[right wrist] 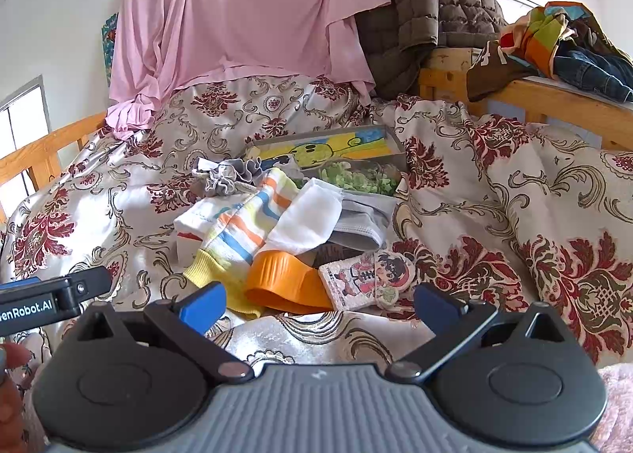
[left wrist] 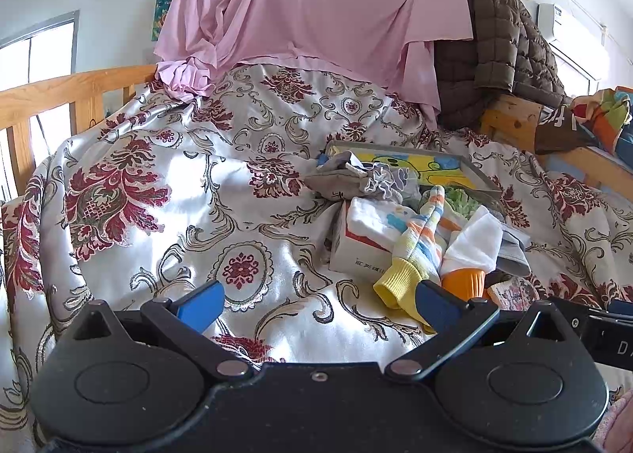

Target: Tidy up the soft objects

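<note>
Striped sock [right wrist: 241, 231] lay long axis running away from the tongs, yellow cuff nearest. Right gripper [right wrist: 318, 304] sat closer, cuff by its left finger. Left gripper [left wrist: 318, 304] pointed at bare bedspread [left wrist: 158, 192]; both sets of jaws were apart and empty.

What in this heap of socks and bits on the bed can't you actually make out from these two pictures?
- The small white box: socks drape over it in both views; its printing is too small to read.
- The picture tray: its near side is covered by the pile, so what is inside is unclear.
- The grey cloth: mostly under the white sock; what it is stays unknown.
- The orange piece: cut off by the left tool.
</note>
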